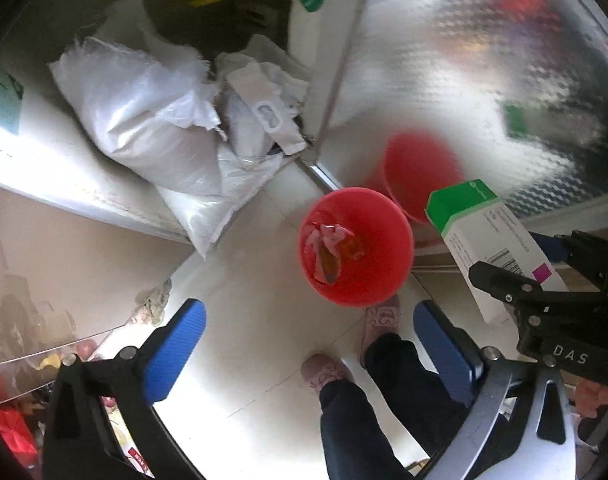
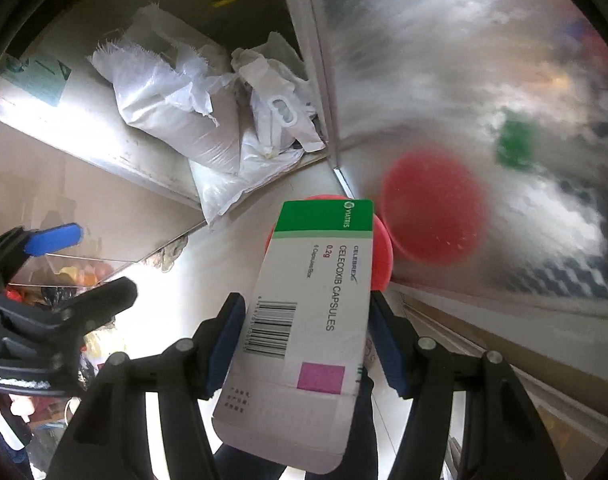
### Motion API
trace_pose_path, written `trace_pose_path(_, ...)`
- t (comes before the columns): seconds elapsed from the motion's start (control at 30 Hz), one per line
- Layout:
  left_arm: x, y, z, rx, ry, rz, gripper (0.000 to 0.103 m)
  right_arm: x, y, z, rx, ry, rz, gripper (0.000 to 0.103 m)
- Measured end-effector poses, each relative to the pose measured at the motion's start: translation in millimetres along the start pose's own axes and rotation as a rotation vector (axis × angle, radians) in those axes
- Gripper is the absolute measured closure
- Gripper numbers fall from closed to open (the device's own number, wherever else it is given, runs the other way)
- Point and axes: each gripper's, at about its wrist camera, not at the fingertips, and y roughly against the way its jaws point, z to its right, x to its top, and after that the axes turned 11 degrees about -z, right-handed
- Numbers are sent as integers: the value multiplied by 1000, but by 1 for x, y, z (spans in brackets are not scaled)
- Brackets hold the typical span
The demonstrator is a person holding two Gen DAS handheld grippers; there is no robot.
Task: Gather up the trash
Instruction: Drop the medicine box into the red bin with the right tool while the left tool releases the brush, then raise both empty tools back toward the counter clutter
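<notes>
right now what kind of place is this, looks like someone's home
Probably a home, a tiled corner beside a frosted glass sliding door. A red bin with scraps stands on the floor, white sacks are piled in the corner, and slippered feet show below.

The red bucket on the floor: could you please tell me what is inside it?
In the left wrist view, the red bucket holds crumpled pinkish scraps and an orange wrapper. In the right wrist view, the medicine box covers its inside.
</notes>
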Motion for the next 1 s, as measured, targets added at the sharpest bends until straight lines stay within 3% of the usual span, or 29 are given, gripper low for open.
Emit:
trace_pose_path(0.23,-5,-7,-10,-41,32,-15,0,10,-13,-1,-20,34,9,41)
trace_pose_path(0.37,-13,-3,-13,-39,51,-8,0,10,-14,-3,-26,44,13,18)
trace_pose_path(0.57,-30,23,-17,-47,81,19,0,-4,6,-15,-26,104,46,11)
trace_pose_path(0.73,-49,78,-15,-24,81,49,0,-19,52,-24,45,61,32,11)
trace_pose_path(1.0,-81,206,-1,-20,56,158,0,-49,176,-53,43,65,154,11)
